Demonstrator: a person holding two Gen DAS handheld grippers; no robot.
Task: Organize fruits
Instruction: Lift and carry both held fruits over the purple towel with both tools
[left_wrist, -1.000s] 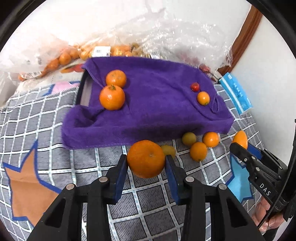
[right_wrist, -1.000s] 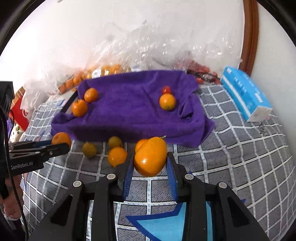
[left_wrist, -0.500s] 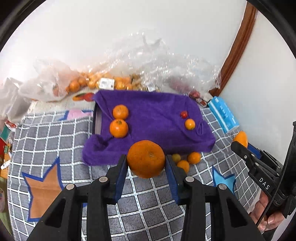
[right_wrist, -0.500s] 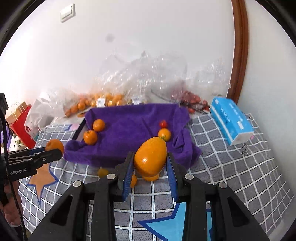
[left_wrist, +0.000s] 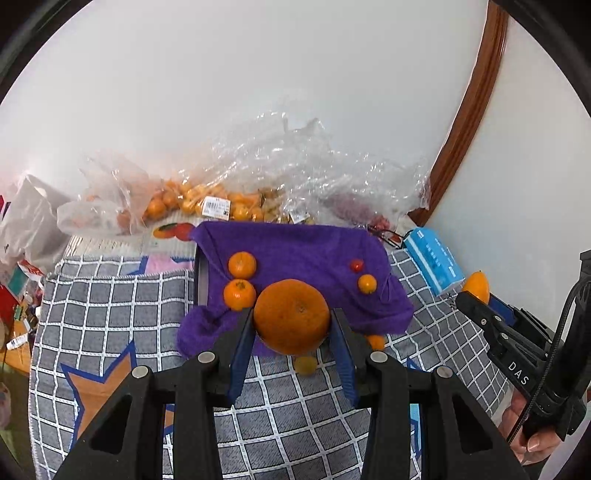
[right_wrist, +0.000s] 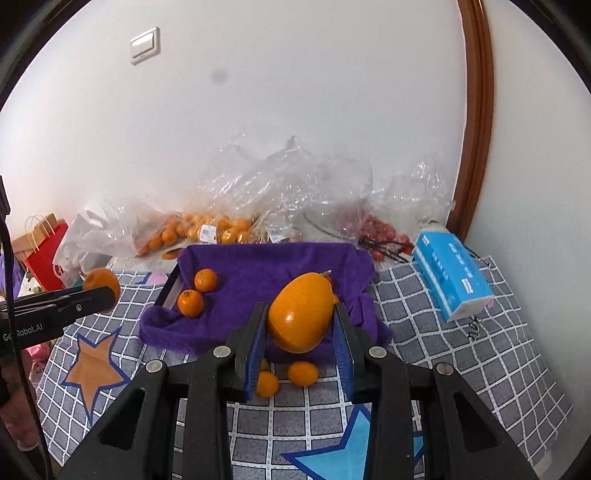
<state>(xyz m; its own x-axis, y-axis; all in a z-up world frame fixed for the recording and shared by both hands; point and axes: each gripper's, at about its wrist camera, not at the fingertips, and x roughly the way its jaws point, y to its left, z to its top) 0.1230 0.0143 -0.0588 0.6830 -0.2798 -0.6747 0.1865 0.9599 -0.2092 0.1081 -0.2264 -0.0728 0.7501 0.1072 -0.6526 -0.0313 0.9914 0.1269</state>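
My left gripper is shut on a big round orange, held high over the checked cloth. An oval orange mango is clamped in my right gripper, also raised. Below lies a purple towel over a dark tray. On it rest two tangerines, a small red tomato and a small orange fruit. Small fruits lie loose on the cloth in front of the towel. Each gripper shows at the edge of the other's view, the right one and the left one.
Clear plastic bags with several tangerines and red fruit lie against the white wall. A blue tissue pack lies right of the towel. A red paper bag stands far left. A wooden door frame rises at the right.
Both grippers rose with their fruit still clamped, and the towel and loose fruits now look smaller and farther below. More of the wall has come into view.
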